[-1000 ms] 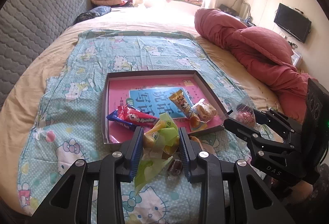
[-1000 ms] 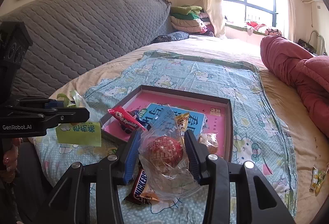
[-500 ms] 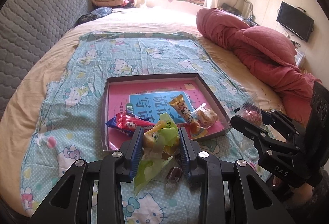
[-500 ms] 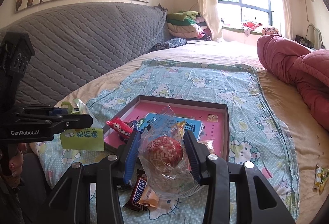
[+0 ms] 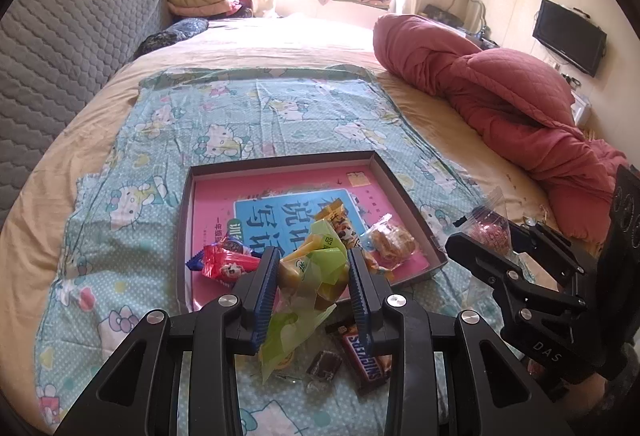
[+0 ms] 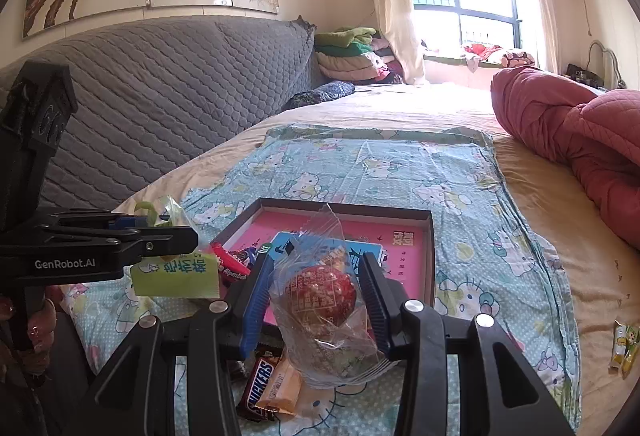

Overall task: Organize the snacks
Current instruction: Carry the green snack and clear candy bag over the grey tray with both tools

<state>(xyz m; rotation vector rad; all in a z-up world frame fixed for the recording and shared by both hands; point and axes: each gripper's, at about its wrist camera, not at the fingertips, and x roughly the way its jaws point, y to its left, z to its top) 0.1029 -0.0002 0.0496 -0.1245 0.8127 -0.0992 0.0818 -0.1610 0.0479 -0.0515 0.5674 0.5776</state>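
Left gripper clamps a green-wrapped snack and right gripper a clear-bagged red snack, both at mid-frame above the near rim of the box tray; four-odd snacks sit inside, Snickers bar lies outside at lower centre, tray's upper half open.

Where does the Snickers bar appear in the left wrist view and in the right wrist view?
Left wrist view: the Snickers bar lies on the blanket at bottom centre, partly behind the left gripper's right finger.
Right wrist view: it lies at bottom centre-left, under the right gripper's left finger.
Shared landmark: the pink-lined tray, just beyond the bar in both views.
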